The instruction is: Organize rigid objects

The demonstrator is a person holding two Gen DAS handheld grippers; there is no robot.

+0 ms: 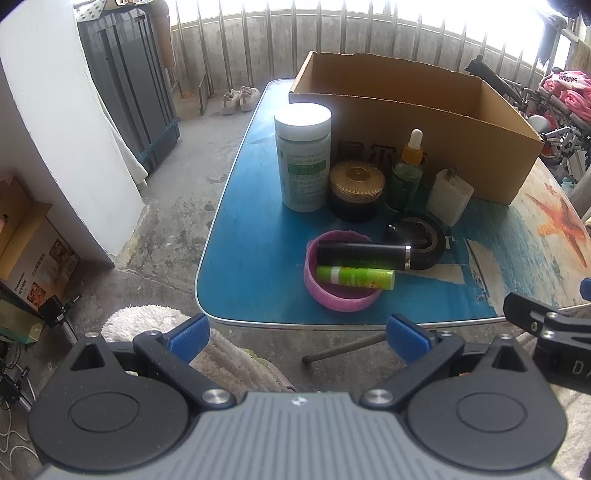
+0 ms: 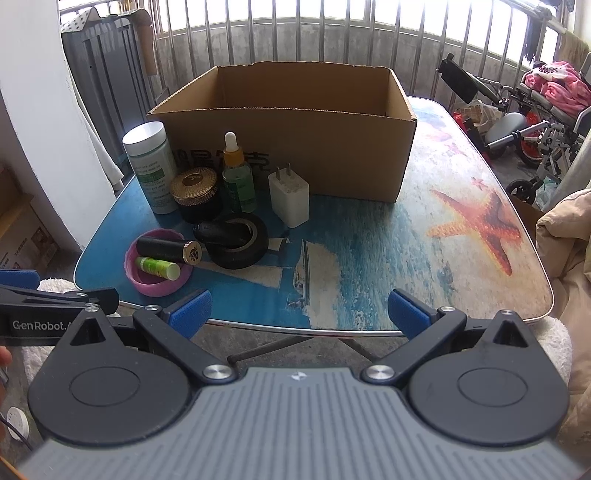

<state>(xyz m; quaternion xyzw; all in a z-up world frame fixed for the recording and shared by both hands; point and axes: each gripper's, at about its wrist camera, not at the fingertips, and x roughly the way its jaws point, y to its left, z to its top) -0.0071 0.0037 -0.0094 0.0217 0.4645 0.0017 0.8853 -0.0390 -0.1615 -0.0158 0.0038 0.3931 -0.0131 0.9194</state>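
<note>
An open cardboard box (image 1: 436,144) (image 2: 288,147) stands at the back of the sea-print table (image 2: 388,251). In front of it stand a white-capped jar (image 1: 303,155) (image 2: 149,166), a gold-lidded black jar (image 1: 356,190) (image 2: 195,194), a dropper bottle (image 1: 408,168) (image 2: 238,173) and a white plug adapter (image 1: 448,195) (image 2: 290,195). A black tape roll (image 1: 424,240) (image 2: 236,240) lies beside a pink dish (image 1: 340,277) (image 2: 157,266) holding a black tube (image 1: 364,254) and a green tube (image 1: 354,277). My left gripper (image 1: 297,338) and right gripper (image 2: 299,314) hover open before the table's near edge, holding nothing.
A grey folded cabinet (image 1: 129,85) leans on the wall at left. Cardboard boxes (image 1: 33,251) sit on the floor at left. A wheelchair with pink cloth (image 2: 535,110) stands to the right. A metal railing (image 2: 295,33) runs behind the table. A white fluffy fabric (image 1: 147,321) lies below the grippers.
</note>
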